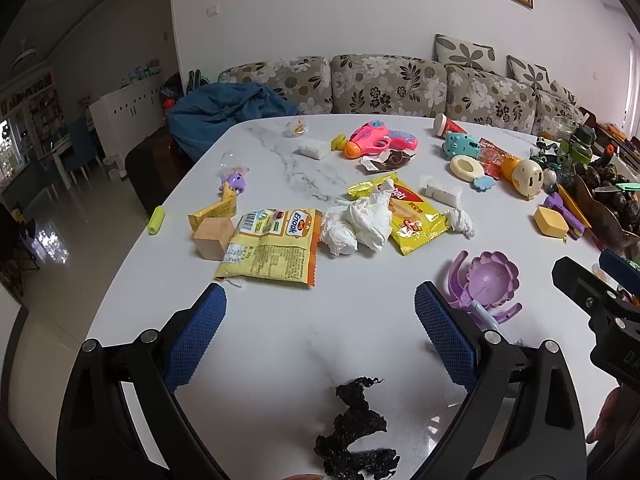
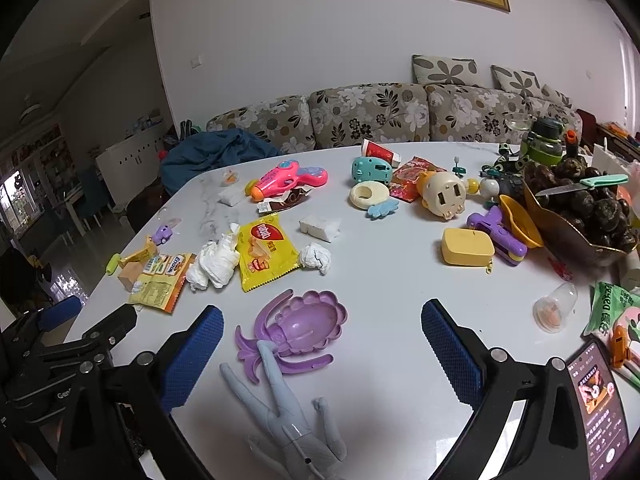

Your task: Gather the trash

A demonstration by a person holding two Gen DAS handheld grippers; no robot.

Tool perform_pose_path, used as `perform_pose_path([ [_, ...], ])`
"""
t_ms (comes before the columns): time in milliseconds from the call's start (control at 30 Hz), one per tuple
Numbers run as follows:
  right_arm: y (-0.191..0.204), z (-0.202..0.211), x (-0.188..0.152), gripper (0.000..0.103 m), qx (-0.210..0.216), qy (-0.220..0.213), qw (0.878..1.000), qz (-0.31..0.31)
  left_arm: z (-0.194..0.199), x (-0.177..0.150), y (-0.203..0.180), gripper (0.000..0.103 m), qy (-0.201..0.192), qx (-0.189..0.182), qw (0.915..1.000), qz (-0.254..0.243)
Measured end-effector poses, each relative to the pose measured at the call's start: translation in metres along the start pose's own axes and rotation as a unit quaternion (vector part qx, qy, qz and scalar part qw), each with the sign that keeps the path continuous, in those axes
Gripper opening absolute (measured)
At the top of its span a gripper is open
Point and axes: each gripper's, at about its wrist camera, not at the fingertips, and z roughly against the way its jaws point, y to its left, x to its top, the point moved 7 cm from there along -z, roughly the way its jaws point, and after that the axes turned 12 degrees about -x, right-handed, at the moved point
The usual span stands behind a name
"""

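Trash lies among toys on a white marble table (image 1: 280, 340). A yellow Enaak wrapper (image 1: 272, 254) lies mid-left; it also shows in the right wrist view (image 2: 160, 284). Crumpled white tissues (image 1: 360, 224) lie on a yellow snack packet (image 1: 416, 216). A small tissue ball (image 1: 460, 220) sits to its right. A black crumpled scrap (image 1: 356, 432) lies close under my left gripper (image 1: 320, 312), which is open and empty above the table's near part. My right gripper (image 2: 320, 328) is open and empty over a purple toy mould (image 2: 300, 324).
Toys crowd the far side: a pink toy gun (image 1: 376, 140), a cream skull toy (image 1: 528, 178), a yellow box (image 2: 466, 246). A bowl of dark fruit with a knife (image 2: 580, 212), a phone (image 2: 596, 400) and a grey doll (image 2: 288, 412) lie at right. A floral sofa (image 1: 380, 84) stands behind.
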Motion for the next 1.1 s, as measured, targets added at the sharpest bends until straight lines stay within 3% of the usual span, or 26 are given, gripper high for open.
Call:
perform_pose_path([
  [1100, 0.0021, 0.0035, -0.0042, 0.098, 0.004, 0.002, 1.000, 0.002, 0.0047, -0.0026, -0.0006, 0.093, -0.003, -0.001, 1.0000, 0.001],
])
